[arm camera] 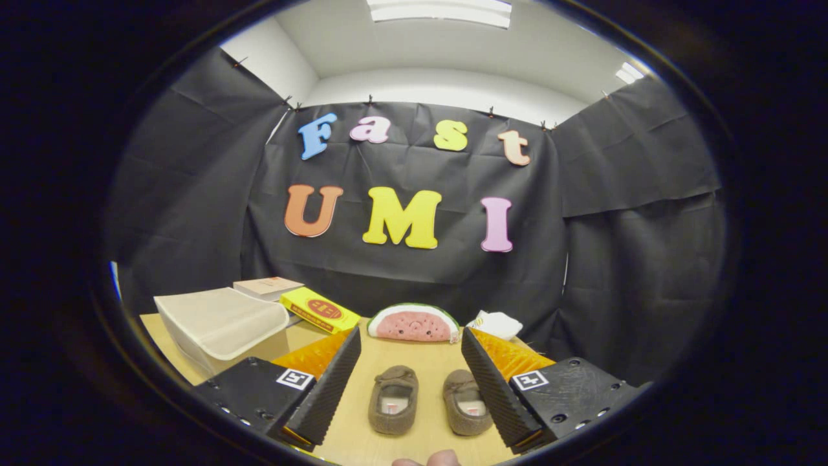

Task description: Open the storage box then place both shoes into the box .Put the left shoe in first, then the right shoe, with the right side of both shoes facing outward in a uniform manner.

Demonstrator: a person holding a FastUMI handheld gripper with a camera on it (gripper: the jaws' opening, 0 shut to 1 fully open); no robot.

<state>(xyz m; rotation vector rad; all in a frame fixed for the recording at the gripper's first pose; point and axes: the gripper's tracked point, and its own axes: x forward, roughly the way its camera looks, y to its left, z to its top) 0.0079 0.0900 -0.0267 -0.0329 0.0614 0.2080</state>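
Note:
Two small brown slipper-like shoes lie side by side on the wooden table [414,353], heels toward me. The left shoe [393,399] and the right shoe [467,402] sit between my two fingers. My gripper [411,340] hovers above them, open wide, with nothing held. The storage box [220,327] is a pale translucent box at the far left of the table, beyond my left finger; its lid looks closed.
A watermelon-slice plush [414,322] lies beyond the shoes near the back wall. A yellow box [319,309] and a beige book [268,286] sit behind the storage box. A white crumpled item [497,323] rests right of the plush. Fingertips of a hand [427,460] show nearest me.

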